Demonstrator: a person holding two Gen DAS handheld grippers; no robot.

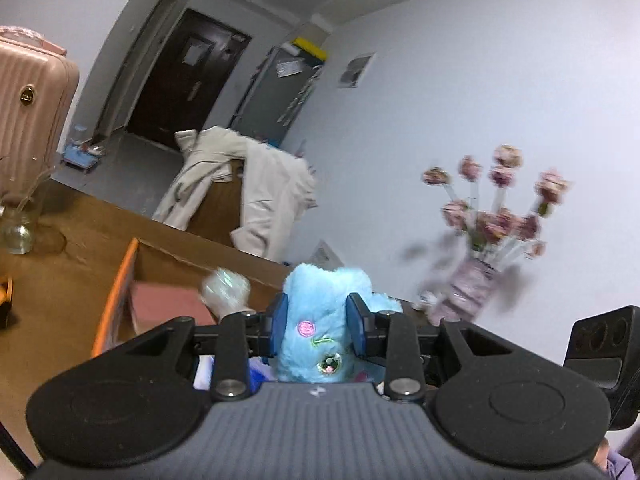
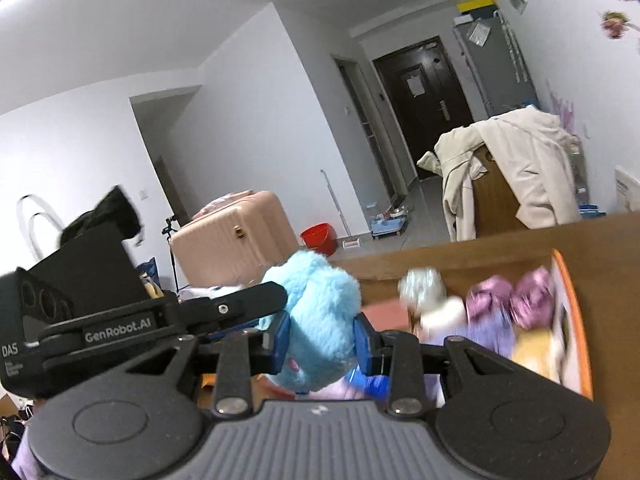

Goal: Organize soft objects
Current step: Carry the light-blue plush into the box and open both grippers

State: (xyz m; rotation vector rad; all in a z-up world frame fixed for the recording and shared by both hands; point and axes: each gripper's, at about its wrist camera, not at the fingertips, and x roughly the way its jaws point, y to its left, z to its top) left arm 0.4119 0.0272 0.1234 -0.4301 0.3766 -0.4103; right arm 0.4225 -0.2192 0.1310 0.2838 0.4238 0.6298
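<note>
A fluffy blue plush toy (image 1: 320, 320) with a pink cheek patch and a glittery eye is held up above the table by both grippers. My left gripper (image 1: 318, 326) is shut on it, blue pads pressing both its sides. My right gripper (image 2: 322, 338) is shut on the same blue plush toy (image 2: 320, 312) from the other side. The left gripper's body shows at the left of the right wrist view. An orange-rimmed cardboard box (image 2: 576, 320) holds a doll with a white head (image 2: 424, 290), purple clothes and pink shiny parts (image 2: 512, 300). The box (image 1: 116, 284) also shows in the left wrist view.
The box stands on a brown wooden table (image 1: 60, 292). A glass vase (image 1: 16, 232) stands at the table's left, and a vase of pink flowers (image 1: 480, 240) at its right by the wall. Beyond are a coat-draped chair (image 1: 256, 196), a pink suitcase (image 2: 232, 240) and a red bucket (image 2: 318, 238).
</note>
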